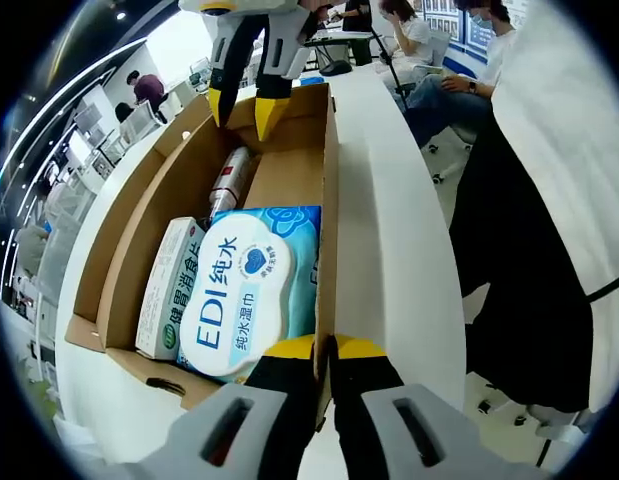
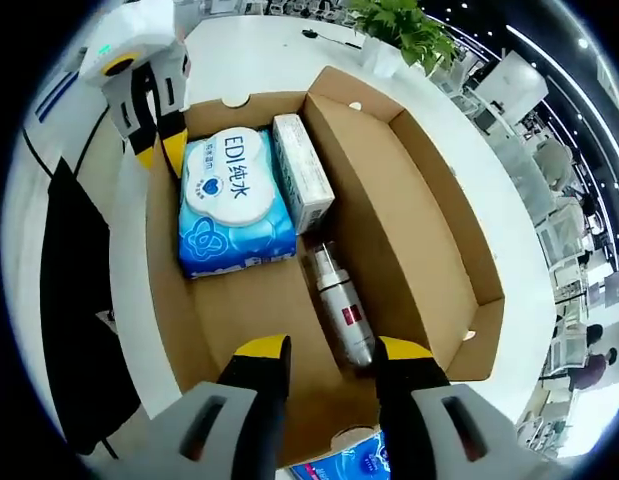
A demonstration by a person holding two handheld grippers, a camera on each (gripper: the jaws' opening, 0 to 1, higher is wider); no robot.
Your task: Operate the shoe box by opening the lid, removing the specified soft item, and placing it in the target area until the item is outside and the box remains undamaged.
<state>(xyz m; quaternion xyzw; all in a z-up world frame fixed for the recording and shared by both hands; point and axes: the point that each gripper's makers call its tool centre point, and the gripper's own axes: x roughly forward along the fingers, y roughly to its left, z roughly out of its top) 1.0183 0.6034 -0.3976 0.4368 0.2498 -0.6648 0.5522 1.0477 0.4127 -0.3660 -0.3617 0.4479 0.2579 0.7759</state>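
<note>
1. My left tool [image 1: 324,350] was pinched on the box's [image 1: 289,175] side wall at one end. My right tool [image 2: 329,360] stood spread over the opposite end wall, gripping nothing.
2. The wet-wipe pack [image 2: 234,205] lay flat inside, against my left tool's end, beside a carton [image 2: 302,172] and a bottle [image 2: 341,305].
3. I judged the pack soft, light and slippery-filmed; best pinched at a short edge.
4. Its long axis ran along the box's length, lid label up.
</note>
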